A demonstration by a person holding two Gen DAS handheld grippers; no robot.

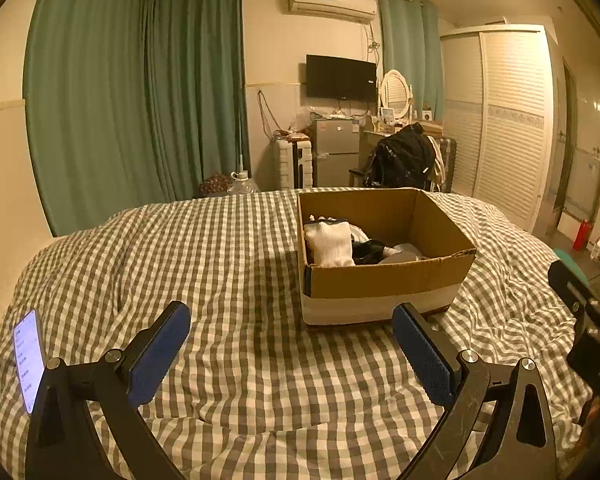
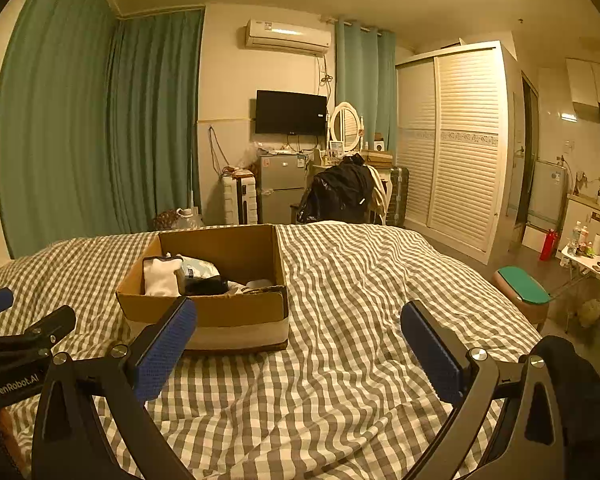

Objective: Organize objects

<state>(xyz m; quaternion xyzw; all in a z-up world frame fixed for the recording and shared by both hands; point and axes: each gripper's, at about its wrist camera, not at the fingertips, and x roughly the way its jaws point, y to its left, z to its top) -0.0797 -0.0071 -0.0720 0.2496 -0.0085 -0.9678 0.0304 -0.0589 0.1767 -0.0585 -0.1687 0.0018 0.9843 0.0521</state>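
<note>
An open cardboard box [image 1: 388,280] stands on a bed with a grey-and-white checked cover [image 1: 228,264]. It holds a white folded cloth [image 1: 329,243], a dark garment [image 1: 367,251] and other pale items. My left gripper [image 1: 292,354] is open and empty, low over the cover, near the box's front left. In the right wrist view the box [image 2: 220,308] is ahead on the left, with the white cloth [image 2: 161,276] inside. My right gripper [image 2: 298,354] is open and empty over the cover [image 2: 360,280], to the right of the box.
A lit phone [image 1: 29,360] lies on the cover at the far left. Beyond the bed are green curtains [image 1: 140,92], a small fridge [image 1: 336,152], a chair with a black jacket [image 1: 404,156] and a white wardrobe [image 1: 504,120]. A green-topped stool [image 2: 524,288] stands right of the bed.
</note>
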